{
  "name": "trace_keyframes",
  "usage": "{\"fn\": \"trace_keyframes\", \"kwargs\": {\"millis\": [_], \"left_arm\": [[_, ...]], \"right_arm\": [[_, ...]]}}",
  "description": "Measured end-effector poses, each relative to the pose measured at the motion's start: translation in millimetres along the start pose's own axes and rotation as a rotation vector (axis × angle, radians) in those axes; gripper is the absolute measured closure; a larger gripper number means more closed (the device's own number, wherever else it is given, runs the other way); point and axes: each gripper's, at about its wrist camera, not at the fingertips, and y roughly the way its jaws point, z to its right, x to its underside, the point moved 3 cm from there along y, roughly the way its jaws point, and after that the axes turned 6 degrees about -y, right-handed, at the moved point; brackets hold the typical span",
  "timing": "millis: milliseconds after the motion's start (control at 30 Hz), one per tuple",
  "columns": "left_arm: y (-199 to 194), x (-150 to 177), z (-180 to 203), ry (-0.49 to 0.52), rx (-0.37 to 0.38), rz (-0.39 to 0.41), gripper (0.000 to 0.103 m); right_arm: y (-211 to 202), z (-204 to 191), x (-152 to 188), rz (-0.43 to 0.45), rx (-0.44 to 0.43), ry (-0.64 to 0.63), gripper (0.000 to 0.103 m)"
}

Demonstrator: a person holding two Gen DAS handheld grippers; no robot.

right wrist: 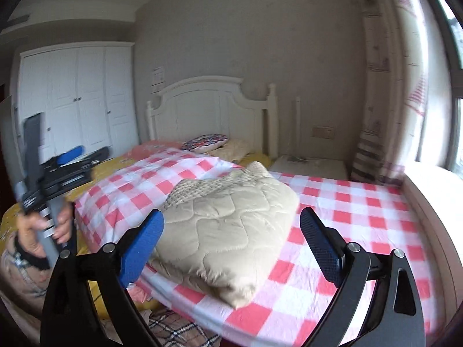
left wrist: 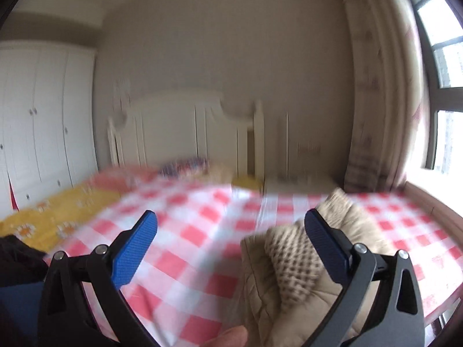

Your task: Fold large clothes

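A beige quilted garment (right wrist: 225,245) with a waffle-knit inner side lies folded on the red-and-white checked sheet (right wrist: 361,211) of the bed. My right gripper (right wrist: 233,215) is open in front of it, and its blue pads stand apart from the fabric. In the left wrist view, which is blurred, the same garment (left wrist: 289,260) sits low on the right, partly behind the right finger. My left gripper (left wrist: 231,216) is open with only checked sheet (left wrist: 188,231) between its fingers. The right wrist view also shows the left gripper (right wrist: 58,170) at far left, raised in a hand (right wrist: 29,231).
A white headboard (right wrist: 208,107) and pillows (right wrist: 204,141) are at the far end of the bed. A yellow flowered sheet (left wrist: 52,211) lies to the left before a white wardrobe (right wrist: 78,95). A curtain (right wrist: 385,86), a window ledge (right wrist: 425,179) and a nightstand (right wrist: 306,164) are on the right. Plaid cloth (right wrist: 173,329) lies below the bed edge.
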Motion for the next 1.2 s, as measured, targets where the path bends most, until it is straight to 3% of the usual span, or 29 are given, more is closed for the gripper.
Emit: {"fn": "trace_keyframes", "kwargs": {"millis": [33, 167, 333, 567, 767, 1200], "left_arm": [[-13, 0, 2, 0.011, 0.007, 0.014, 0.002], [-53, 21, 21, 0.035, 0.037, -0.019, 0.002], [-58, 75, 59, 0.075, 0.115, -0.118, 0.002], [-57, 114, 87, 0.113, 0.106, -0.166, 0.002], [-64, 111, 84, 0.122, 0.093, -0.133, 0.002], [-60, 112, 75, 0.093, 0.093, -0.162, 0.002]], "right_arm": [[-5, -2, 6, 0.000, 0.019, 0.010, 0.004], [1, -8, 42, -0.060, 0.048, 0.065, 0.004], [25, -18, 96, -0.183, 0.074, 0.066, 0.004], [16, -27, 89, -0.113, 0.089, 0.053, 0.004], [19, -30, 87, -0.128, 0.089, 0.051, 0.004], [23, -34, 89, -0.143, 0.078, 0.050, 0.004]]}}
